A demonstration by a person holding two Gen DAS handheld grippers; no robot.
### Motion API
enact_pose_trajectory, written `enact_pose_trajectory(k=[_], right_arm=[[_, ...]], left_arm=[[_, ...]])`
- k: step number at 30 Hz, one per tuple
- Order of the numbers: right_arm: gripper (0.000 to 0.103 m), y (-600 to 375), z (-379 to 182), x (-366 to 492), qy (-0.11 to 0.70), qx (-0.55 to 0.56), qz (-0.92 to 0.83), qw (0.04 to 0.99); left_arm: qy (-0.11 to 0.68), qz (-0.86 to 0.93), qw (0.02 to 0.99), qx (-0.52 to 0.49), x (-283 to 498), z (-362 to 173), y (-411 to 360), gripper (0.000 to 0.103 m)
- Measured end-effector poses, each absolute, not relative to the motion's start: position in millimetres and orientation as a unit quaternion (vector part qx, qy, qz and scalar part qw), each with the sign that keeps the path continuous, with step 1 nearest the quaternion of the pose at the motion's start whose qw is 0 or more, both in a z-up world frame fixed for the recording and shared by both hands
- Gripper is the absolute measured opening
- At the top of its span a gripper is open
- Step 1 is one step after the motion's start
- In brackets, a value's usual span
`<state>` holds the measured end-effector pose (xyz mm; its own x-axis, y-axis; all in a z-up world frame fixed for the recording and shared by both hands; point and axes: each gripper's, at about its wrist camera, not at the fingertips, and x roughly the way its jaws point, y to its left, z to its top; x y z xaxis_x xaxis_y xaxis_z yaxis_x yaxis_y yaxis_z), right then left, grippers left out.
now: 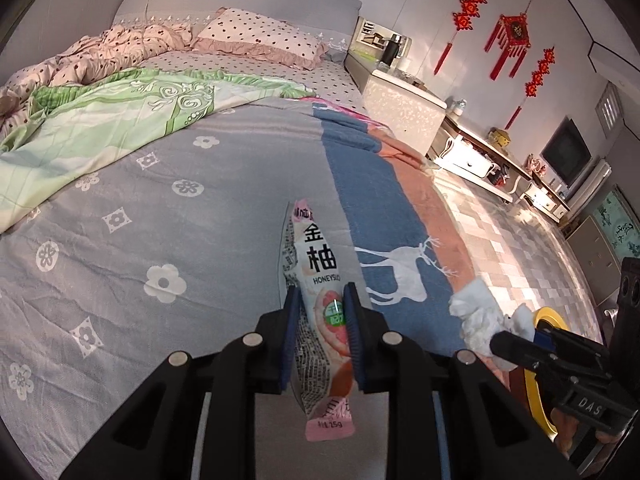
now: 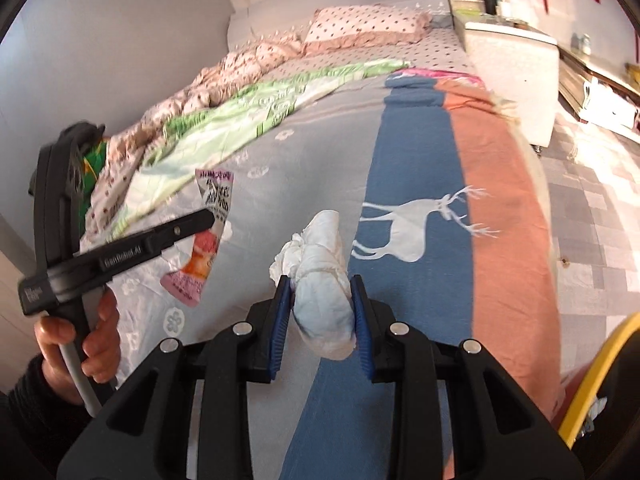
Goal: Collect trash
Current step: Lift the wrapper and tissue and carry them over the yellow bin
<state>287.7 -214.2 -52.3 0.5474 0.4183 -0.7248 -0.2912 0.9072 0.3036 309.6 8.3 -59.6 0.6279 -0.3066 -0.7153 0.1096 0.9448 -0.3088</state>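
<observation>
A: Left wrist view. State the claw condition and the load.

B: The left claw (image 1: 320, 296) is clamped on a snack wrapper (image 1: 320, 280), a long pink and white packet with printed characters. The wrapper stands upright between the blue pads (image 1: 352, 320) and is held above the bed (image 1: 160, 220).

A: Containers?

B: A yellow rim (image 1: 554, 316) shows at the near right, mostly hidden behind the right claw (image 1: 496, 342). What it belongs to and what it contains cannot be told. The right claw grips a crumpled white tissue (image 1: 476, 312) just beside that rim.

A: Surroundings?

B: A grey flowered bedspread (image 1: 120, 240) covers the near bed, with a blue band carrying a white deer (image 1: 396, 272) and an orange band to the right. A green quilt (image 1: 100, 120) lies far left, and a dotted pillow (image 1: 260, 36) lies at the far end. A white cabinet (image 1: 404, 108) stands right of the bed on a tiled floor (image 1: 520, 232).

A: Right wrist view.

B: The right claw (image 2: 320, 300) is clamped on the tissue (image 2: 324, 280), held above the blue band. At the left, the person's left hand (image 2: 76, 344) holds the left claw (image 2: 208, 216), shut on the wrapper (image 2: 208, 240). The yellow rim (image 2: 600, 372) crosses the near right corner; its interior is out of view.
</observation>
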Motion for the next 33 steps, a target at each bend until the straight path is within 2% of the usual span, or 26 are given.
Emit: enact_pose_trajectory(k=[16, 25, 33], right_arm=[[0.028, -348.8, 51.5, 208.9, 0.330, 0.144, 0.109, 0.926], [0.028, -440.7, 80.3, 163.9, 0.290, 0.182, 0.049, 0.938], [0.029, -523.0, 79.9, 127.2, 0.280, 0.200, -0.009, 0.939]], left_arm=[[0.364, -0.192, 0.908, -0.072, 255.1, 19.8, -107.8, 0.021], [0.351, -0.249, 0.901, -0.040, 240.4, 43.8, -193.2, 0.021], [0.355, -0.294, 0.888, -0.007, 228.8, 38.5, -267.3, 0.021]])
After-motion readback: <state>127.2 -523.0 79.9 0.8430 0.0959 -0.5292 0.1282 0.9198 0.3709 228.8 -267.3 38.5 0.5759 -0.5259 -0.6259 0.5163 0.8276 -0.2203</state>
